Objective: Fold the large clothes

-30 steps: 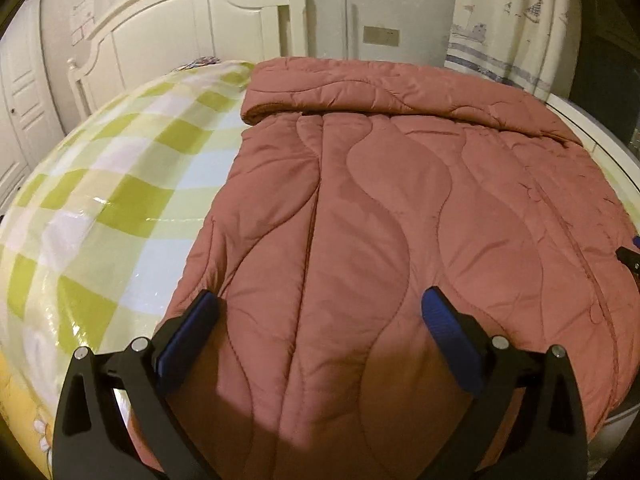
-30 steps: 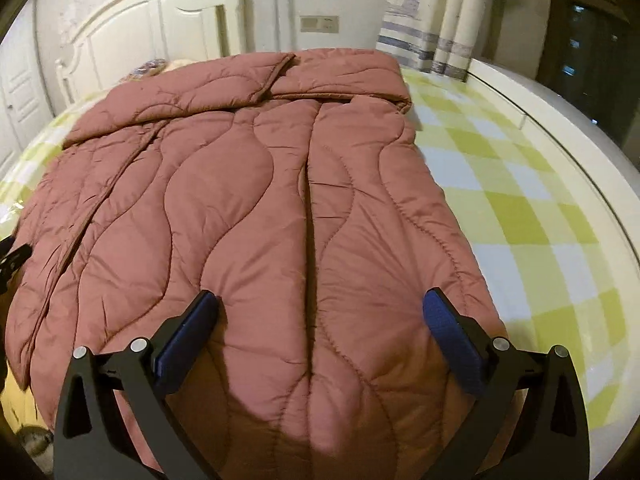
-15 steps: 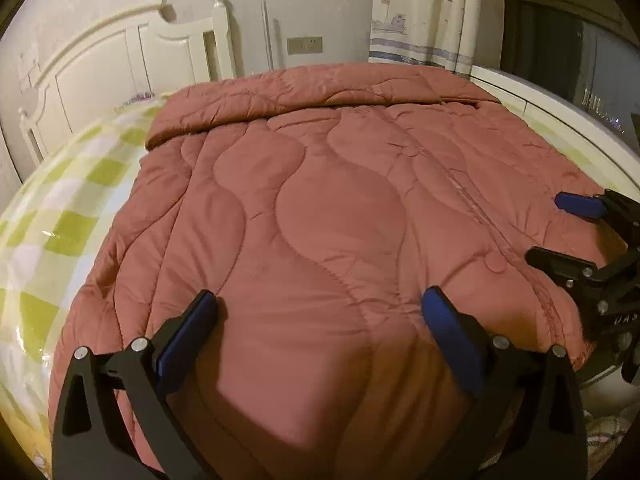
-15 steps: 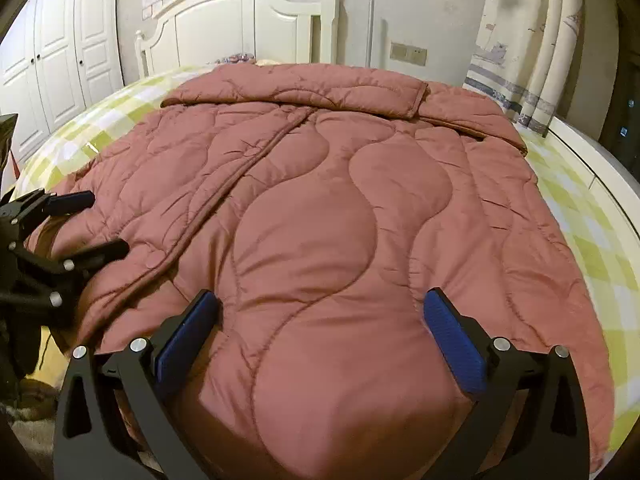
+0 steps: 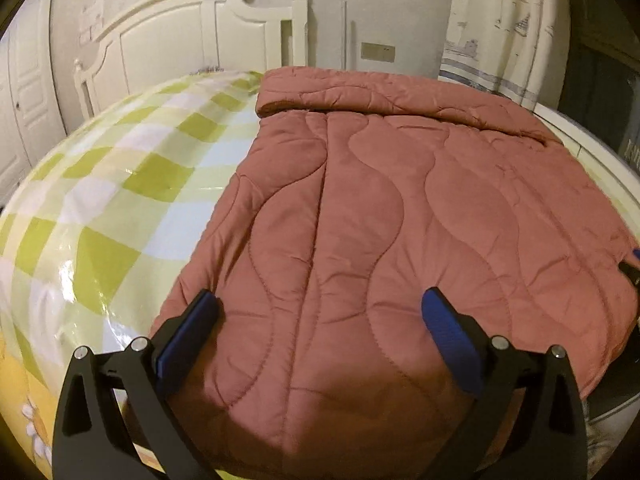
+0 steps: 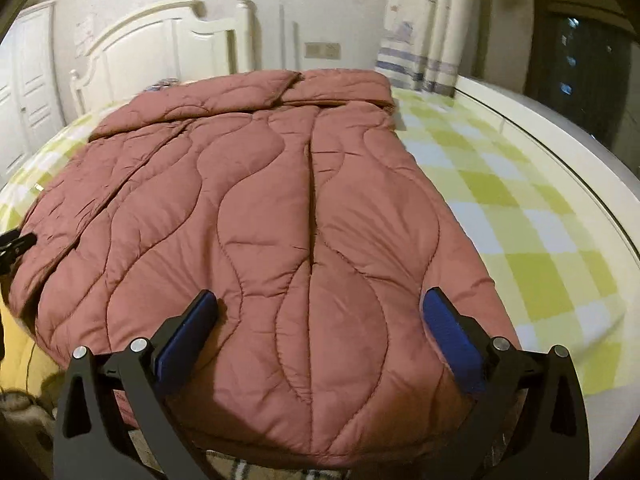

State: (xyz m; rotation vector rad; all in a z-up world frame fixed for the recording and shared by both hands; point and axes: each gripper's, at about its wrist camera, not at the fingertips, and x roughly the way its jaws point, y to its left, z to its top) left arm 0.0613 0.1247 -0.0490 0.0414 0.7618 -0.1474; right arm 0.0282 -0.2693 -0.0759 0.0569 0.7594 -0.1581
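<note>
Pink quilted coat [image 5: 400, 220] lies flat under both wide-open grippers, left gripper [image 5: 320, 316] and right gripper [image 6: 320, 312]. Only the right view shows its right edge and checkered sheet [image 6: 520, 220] beyond.

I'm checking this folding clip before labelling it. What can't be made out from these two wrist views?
- The quilted coat's near hem: both views, hidden behind the tool bodies and the bottom edge.
- What lies under the coat: covered by it.
- The right tool: left view, cut off at the right edge.
- The left tool: right view, cut off at the left edge.
- The item by the headboard: too small.
</note>
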